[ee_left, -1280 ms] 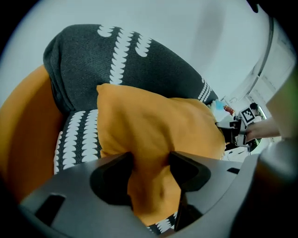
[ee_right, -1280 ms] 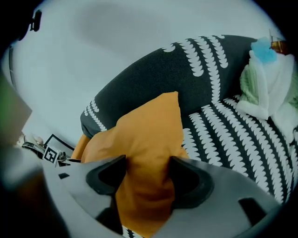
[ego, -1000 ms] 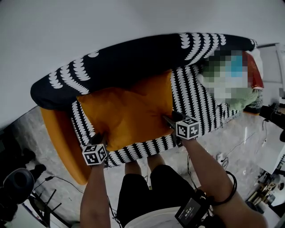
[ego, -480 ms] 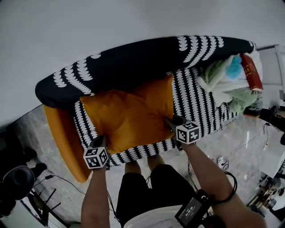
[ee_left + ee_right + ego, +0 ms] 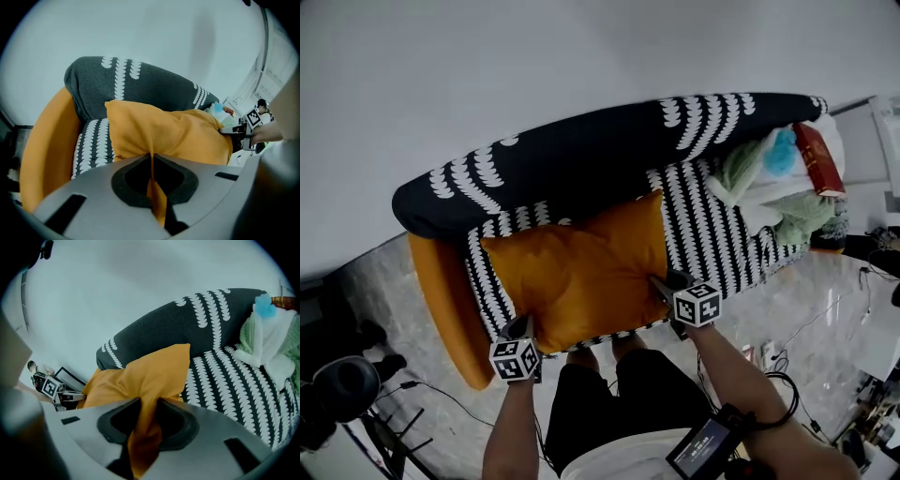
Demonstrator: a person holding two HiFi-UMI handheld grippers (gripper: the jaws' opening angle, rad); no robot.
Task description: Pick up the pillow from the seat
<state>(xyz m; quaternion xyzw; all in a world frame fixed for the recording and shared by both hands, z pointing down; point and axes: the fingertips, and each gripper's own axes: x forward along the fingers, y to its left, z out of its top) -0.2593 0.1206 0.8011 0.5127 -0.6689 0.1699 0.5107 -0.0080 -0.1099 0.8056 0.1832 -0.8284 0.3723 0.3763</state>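
Orange pillow clamped by left gripper (and right gripper).

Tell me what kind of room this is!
Probably a living-room corner inside a studio or lab: a black-and-white patterned sofa with an orange fabric pillow, a heap of clothes, plus loose cables on the shiny floor.
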